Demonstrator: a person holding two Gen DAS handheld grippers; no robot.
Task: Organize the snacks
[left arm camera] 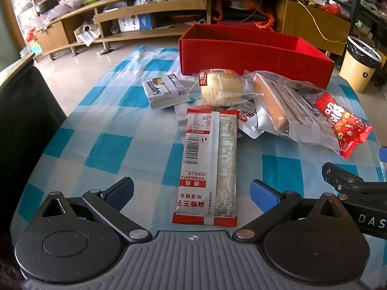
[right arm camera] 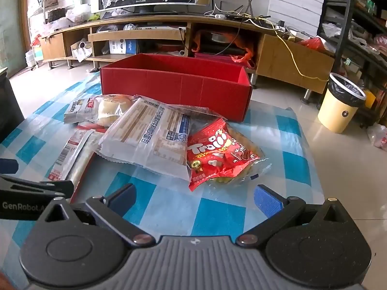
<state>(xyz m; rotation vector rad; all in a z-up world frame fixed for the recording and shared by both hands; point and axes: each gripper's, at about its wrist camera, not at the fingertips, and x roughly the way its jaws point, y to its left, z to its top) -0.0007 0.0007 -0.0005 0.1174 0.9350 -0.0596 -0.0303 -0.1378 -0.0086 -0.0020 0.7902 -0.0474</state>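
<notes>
Left black two-finger gripper with blue pads: jaws spread wide, nothing clamped, tilted steeply downward. Right black two-finger gripper with blue pads: jaws equally wide, empty, angled downward. The two sit side by side, each showing at the edge of the other's view.

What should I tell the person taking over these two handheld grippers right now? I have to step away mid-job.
Left gripper: open, empty, over the near end of the long red-and-white snack bar packet.
Right gripper: open, empty, just short of the red crinkly Trolli candy bag.
Snacks are piled on the blue-and-white checked tablecloth: small grey Laprous packet, clear-wrapped round pale bun, large silver-and-clear cake packet.
Done: no snack shows inside the open red cardboard box.
Left: move every snack into it.
</notes>
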